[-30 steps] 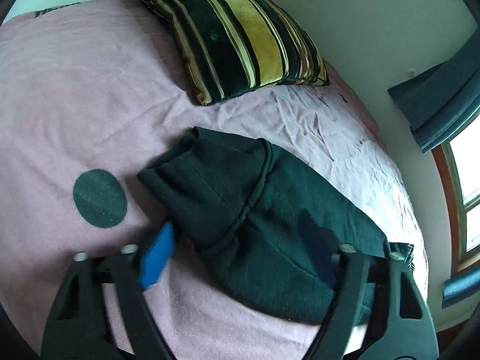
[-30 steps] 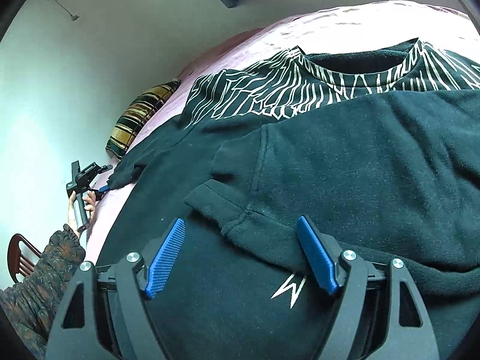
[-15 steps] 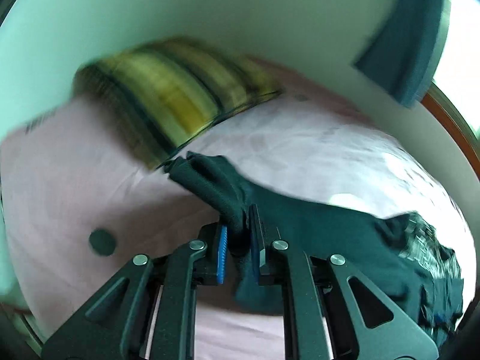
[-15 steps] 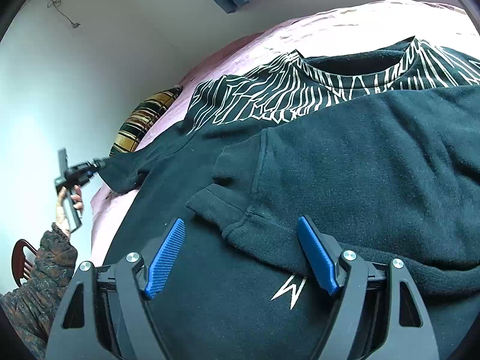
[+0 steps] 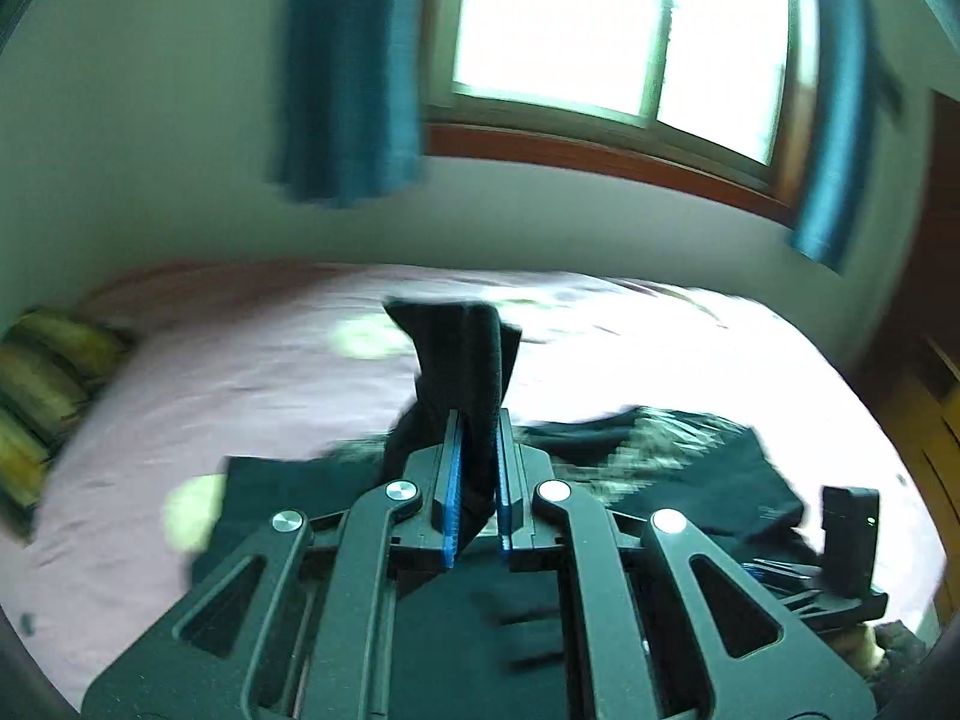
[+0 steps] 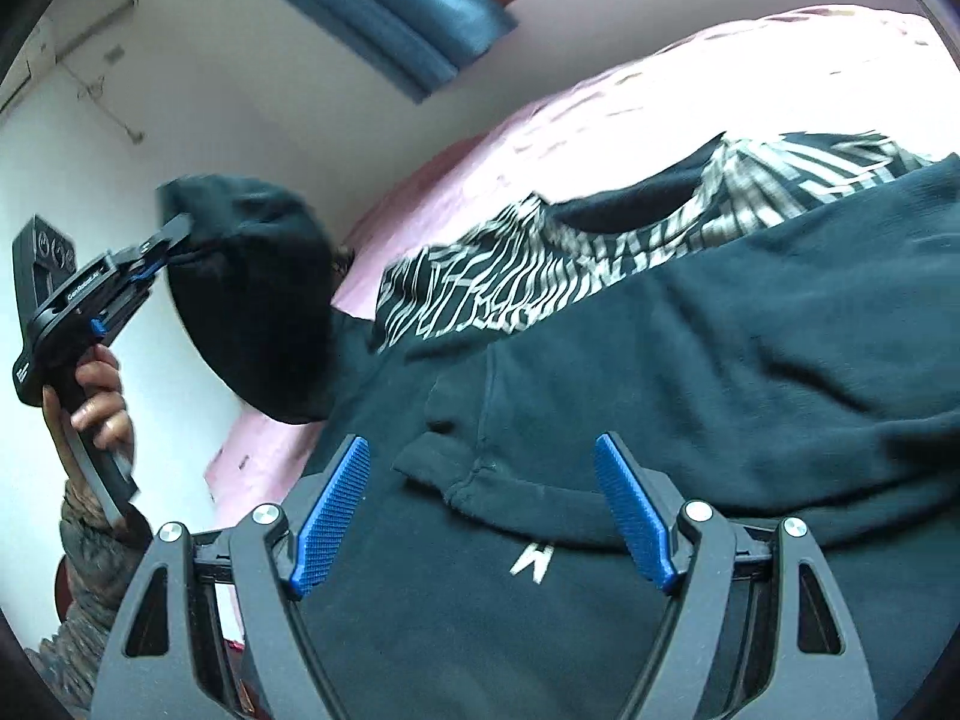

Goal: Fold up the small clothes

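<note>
Left hand-held gripper (image 5: 477, 480) is clamped tight on a dark sleeve (image 5: 462, 360), blue pads pinching the fabric between them, and the cloth sticks up past the fingertips, raised clear of the bed (image 5: 240, 360). From the right wrist view that left hand-held gripper (image 6: 174, 240) shows at the far left, gripped by the person's left hand (image 6: 90, 402), with the sleeve (image 6: 258, 312) hanging from it as a bulging fold against the white wall (image 6: 198, 90).

Right hand-held gripper (image 6: 480, 504) sits with its blue pads (image 6: 330, 510) spread wide apart, holding nothing. Between them, near the camera, lies the cuff and hem of the dark sweater (image 6: 720, 360), spread over the bed's pink sheet (image 6: 630, 108). A small white mark (image 6: 531, 561) shows on the dark fabric just below that hem. Beyond the sweater, farther off, a black top with white line pattern (image 6: 510, 276) peeks out, its neckline toward the far right.

In the left wrist view, heavily blurred, a striped yellow pillow (image 5: 42, 384) rests at the far left of the bed, blue curtains (image 5: 354, 72) flank a bright window (image 5: 612, 30) on the far wall, and the dark clothing (image 5: 690, 468) lies to the near right.
</note>
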Demonstrator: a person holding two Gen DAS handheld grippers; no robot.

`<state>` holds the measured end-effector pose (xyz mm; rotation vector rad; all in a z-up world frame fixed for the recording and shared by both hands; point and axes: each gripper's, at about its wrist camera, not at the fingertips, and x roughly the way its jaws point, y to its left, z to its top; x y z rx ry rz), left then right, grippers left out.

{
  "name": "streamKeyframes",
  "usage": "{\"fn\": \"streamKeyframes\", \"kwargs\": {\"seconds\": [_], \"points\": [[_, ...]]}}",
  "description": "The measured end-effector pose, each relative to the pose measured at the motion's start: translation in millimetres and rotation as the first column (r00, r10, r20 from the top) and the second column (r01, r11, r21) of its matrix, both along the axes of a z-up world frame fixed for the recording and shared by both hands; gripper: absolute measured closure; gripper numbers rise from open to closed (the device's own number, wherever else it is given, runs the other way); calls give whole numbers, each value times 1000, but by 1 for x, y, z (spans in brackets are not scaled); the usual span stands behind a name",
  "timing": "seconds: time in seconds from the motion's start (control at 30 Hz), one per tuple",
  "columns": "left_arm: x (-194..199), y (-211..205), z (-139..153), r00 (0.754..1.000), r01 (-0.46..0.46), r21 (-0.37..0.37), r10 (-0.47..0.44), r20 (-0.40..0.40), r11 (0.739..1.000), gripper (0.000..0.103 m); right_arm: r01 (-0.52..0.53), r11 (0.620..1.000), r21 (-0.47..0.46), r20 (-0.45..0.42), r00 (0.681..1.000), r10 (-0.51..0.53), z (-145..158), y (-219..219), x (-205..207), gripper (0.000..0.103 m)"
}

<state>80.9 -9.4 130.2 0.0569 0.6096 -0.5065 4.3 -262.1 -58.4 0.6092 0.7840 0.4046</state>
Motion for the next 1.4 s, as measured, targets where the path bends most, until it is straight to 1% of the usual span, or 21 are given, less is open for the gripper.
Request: {"fn": "streamKeyframes", "kwargs": {"seconds": [0.1, 0.23, 0.37, 0.43, 0.47, 0.5, 0.53, 0.57, 0.6, 0.63, 0.7, 0.8, 0.87, 0.93, 1.0, 1.13, 1.2, 1.3, 1.33, 1.37, 1.4], "points": [[-1, -66, -24, 994, 94, 6, -93, -55, 996, 97, 46, 999, 8, 11, 999, -46, 4, -24, -16, 26], [-12, -128, -65, 977, 176, 28, -172, -127, 984, 99, 114, 992, 46, -21, 993, -113, -6, -57, -33, 26], [-22, -164, -106, 950, 241, 50, -226, -214, 969, 98, 163, 979, 120, -76, 985, -155, -22, -83, -43, 26], [-29, -165, -115, 951, 237, 65, -218, -218, 969, 97, 175, 971, 160, -93, 982, -162, -26, -92, -48, 26], [-32, -158, -114, 952, 234, 50, -218, -216, 971, 96, 170, 968, 182, -95, 983, -155, -27, -94, -49, 26], [-36, -144, -107, 957, 212, 15, -205, -206, 977, 91, 162, 965, 206, -97, 985, -144, -27, -94, -49, 26], [-37, -138, -102, 962, 196, -5, -193, -193, 981, 81, 153, 962, 228, -100, 986, -133, -26, -94, -48, 26], [-39, -125, -96, 970, 171, -21, -172, -170, 985, 73, 117, 949, 291, -111, 990, -88, -26, -90, -41, 26], [-42, -110, -89, 981, 135, -24, -137, -137, 991, 59, 100, 944, 315, -114, 991, -67, -25, -88, -35, 26], [-46, -92, -84, 991, 89, -20, -91, -100, 996, 52, 100, 944, 315, -114, 991, -67, -25, -88, -35, 26], [-53, -57, -80, 998, 1, -4, -1, -57, 1000, 51, 80, 941, 329, -124, 991, -40, -25, -77, -20, 26], [-64, -10, -88, 993, -111, 22, 112, -47, 994, 51, 47, 951, 307, -158, 987, 3, -28, -57, 8, 26], [-67, 20, -101, 983, -164, 24, 165, -82, 986, 48, 22, 955, 295, -182, 983, 33, -33, -44, 25, 26], [-66, 42, -113, 972, -197, 34, 199, -123, 980, 47, 19, 968, 251, -215, 976, 36, -39, -31, 43, 26], [-65, 60, -129, 958, -235, 69, 243, -152, 970, 47, 28, 981, 190, -246, 969, 20, -44, -21, 56, 26], [-63, 89, -152, 929, -288, 116, 307, -205, 951, 47, 15, 995, 96, -239, 971, 8, -38, -3, 68, 26], [-60, 97, -158, 920, -306, 124, 327, -217, 944, 47, -3, 999, 51, -242, 970, 15, -37, 7, 73, 31], [-54, 113, -164, 904, -326, 80, 335, -266, 942, 47, -11, 999, -44, -270, 963, -1, -39, 16, 77, 47], [-54, 115, -164, 902, -330, 72, 337, -272, 941, 47, -11, 998, -67, -272, 962, -8, -39, 17, 78, 56], [-54, 116, -164, 901, -333, 68, 338, -271, 941, 47, -9, 996, -89, -277, 961, -16, -40, 18, 79, 69], [-55, 117, -165, 901, -334, 68, 339, -269, 940, 47, -5, 993, -115, -280, 960, -27, -39, 19, 80, 75]]}}
